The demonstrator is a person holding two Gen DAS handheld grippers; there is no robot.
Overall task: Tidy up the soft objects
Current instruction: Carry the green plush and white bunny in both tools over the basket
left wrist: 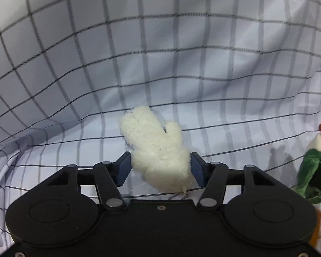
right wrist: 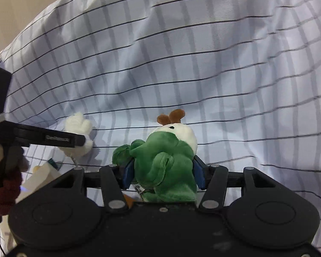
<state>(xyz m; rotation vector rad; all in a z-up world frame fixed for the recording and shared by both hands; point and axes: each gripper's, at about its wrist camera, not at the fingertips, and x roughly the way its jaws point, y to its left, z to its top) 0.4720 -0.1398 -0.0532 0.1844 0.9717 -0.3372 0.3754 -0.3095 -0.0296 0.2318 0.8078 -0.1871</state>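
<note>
My left gripper (left wrist: 159, 168) is shut on a fluffy white plush toy (left wrist: 155, 145), held above the checked cloth. The same white plush (right wrist: 79, 128) and the left gripper (right wrist: 83, 140) show at the left of the right wrist view. My right gripper (right wrist: 161, 175) is shut on a green and white plush toy (right wrist: 167, 160) with brown tufts on its head. That green plush (left wrist: 316, 160) also shows at the right edge of the left wrist view.
A white cloth with a dark grid (left wrist: 160, 53) covers the wrinkled surface in both views (right wrist: 203, 64). A white box (right wrist: 40, 177) and a dark red fuzzy item (right wrist: 6, 192) lie at the lower left of the right wrist view.
</note>
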